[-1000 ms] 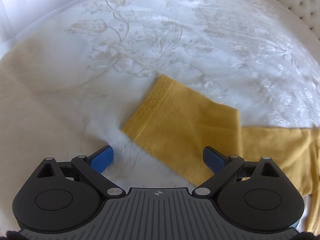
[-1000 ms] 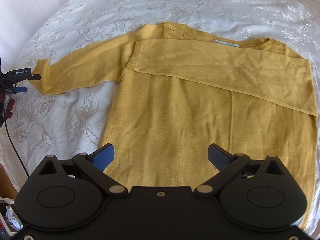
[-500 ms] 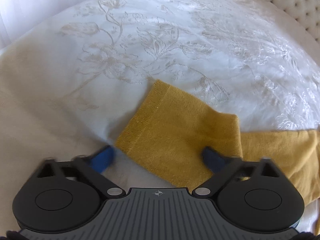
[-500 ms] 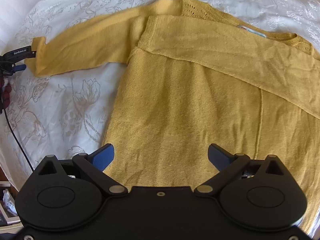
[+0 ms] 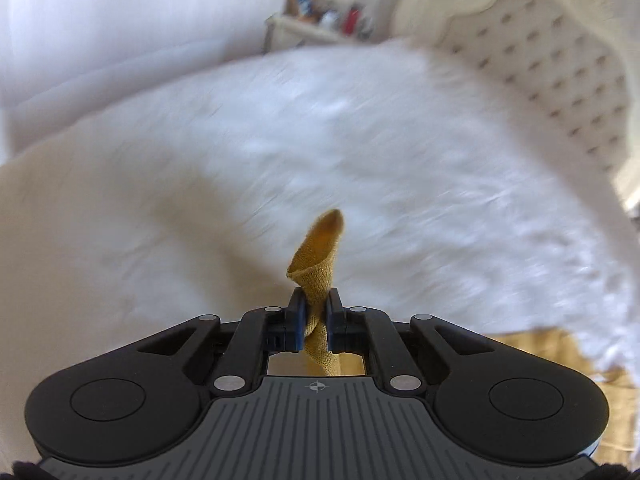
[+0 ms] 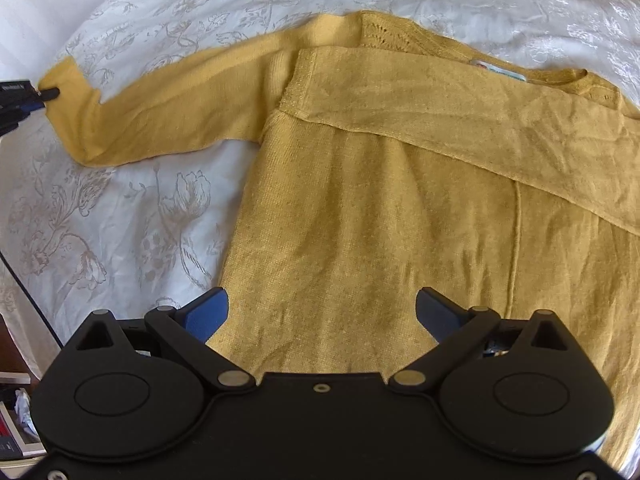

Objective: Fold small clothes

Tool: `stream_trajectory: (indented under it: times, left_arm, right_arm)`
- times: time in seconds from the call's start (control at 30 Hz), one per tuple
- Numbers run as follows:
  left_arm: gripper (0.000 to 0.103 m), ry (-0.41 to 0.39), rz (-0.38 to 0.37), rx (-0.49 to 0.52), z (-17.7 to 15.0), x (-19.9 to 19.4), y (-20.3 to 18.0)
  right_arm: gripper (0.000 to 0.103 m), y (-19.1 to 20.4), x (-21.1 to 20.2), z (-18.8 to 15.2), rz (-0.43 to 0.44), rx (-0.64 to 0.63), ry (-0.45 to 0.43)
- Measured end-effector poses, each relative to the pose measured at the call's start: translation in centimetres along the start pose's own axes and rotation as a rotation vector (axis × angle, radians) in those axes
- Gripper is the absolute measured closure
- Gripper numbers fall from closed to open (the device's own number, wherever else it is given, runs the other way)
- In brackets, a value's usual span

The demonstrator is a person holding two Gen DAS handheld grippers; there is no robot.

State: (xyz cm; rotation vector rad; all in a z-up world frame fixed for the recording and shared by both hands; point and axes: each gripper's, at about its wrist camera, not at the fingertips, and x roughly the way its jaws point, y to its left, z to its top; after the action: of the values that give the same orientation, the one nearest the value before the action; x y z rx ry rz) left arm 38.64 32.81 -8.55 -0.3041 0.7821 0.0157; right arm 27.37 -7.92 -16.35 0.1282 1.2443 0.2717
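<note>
A small mustard-yellow sweater lies flat on the white bedspread. One sleeve is folded across the chest. The other sleeve stretches out to the left. My left gripper is shut on that sleeve's cuff, which sticks up bunched between the blue pads and is lifted off the bed. It also shows at the left edge of the right wrist view, at the cuff. My right gripper is open and empty, hovering over the sweater's lower hem.
The white embroidered bedspread covers the bed. A tufted cream headboard stands at the right in the left wrist view, with a shelf of small items behind. The bed's left edge drops to clutter below.
My left gripper has shut on the sleeve cuff and lifted it, tilting up so the headboard shows. My right gripper has moved forward over the sweater, still open.
</note>
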Motion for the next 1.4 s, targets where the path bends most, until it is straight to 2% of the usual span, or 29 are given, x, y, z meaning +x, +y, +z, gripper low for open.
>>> stream_trajectory:
  times: [0.2,0.3,0.43,0.63,0.83,0.9,0.93,0.97,1.0,1.13,1.23,1.4]
  left_arm:
    - [0.094,-0.106,-0.15,0.047,1.8,-4.2,-6.9]
    - [0.094,-0.125,-0.235,0.069,2.0,-5.1,-11.4]
    - [0.094,-0.146,-0.306,0.133,0.8,-5.4,-18.5]
    - [0.094,-0.114,-0.412,0.182,-2.8,-3.7,-29.4]
    - [0.093,0.001,-0.493,0.242,-8.8,0.1,-39.0]
    - [0.088,0.044,-0.495,0.277,-11.0,1.6,-41.2]
    - [0.082,0.075,-0.495,0.29,-12.0,1.9,-41.8]
    - [0.07,0.105,-0.493,0.299,-12.7,2.3,-42.4]
    - [0.063,0.13,-0.49,0.307,-13.6,2.6,-42.7]
    - [0.056,0.155,-0.454,0.356,-16.1,2.2,-42.4]
    - [0.052,0.189,-0.388,0.388,-17.8,2.0,-41.3]
    - [0.051,0.255,-0.2,0.406,-19.4,2.8,-35.6]
  right_arm:
    - [0.003,-1.9,-1.0,-2.0,0.039,0.039,-0.029]
    - [0.003,-3.3,-1.5,-3.2,0.061,0.048,-0.043]
    - [0.003,-5.7,-2.7,-4.7,0.085,0.064,-0.069]
    - [0.003,-11.4,-5.7,-6.9,0.094,0.128,-0.134]
    - [0.003,-16.9,-7.6,-8.3,0.083,0.178,-0.174]
    - [0.003,-18.4,-7.9,-8.5,0.082,0.188,-0.178]
    - [0.003,-19.0,-8.1,-8.6,0.082,0.191,-0.18]
    - [0.003,-19.6,-8.3,-8.8,0.082,0.193,-0.183]
    - [0.003,-20.1,-8.4,-8.8,0.082,0.195,-0.185]
    - [0.003,-21.7,-8.7,-8.7,0.08,0.216,-0.199]
    - [0.003,-22.7,-8.7,-8.4,0.087,0.249,-0.22]
    - [0.003,-23.7,-8.8,-6.4,0.081,0.264,-0.262]
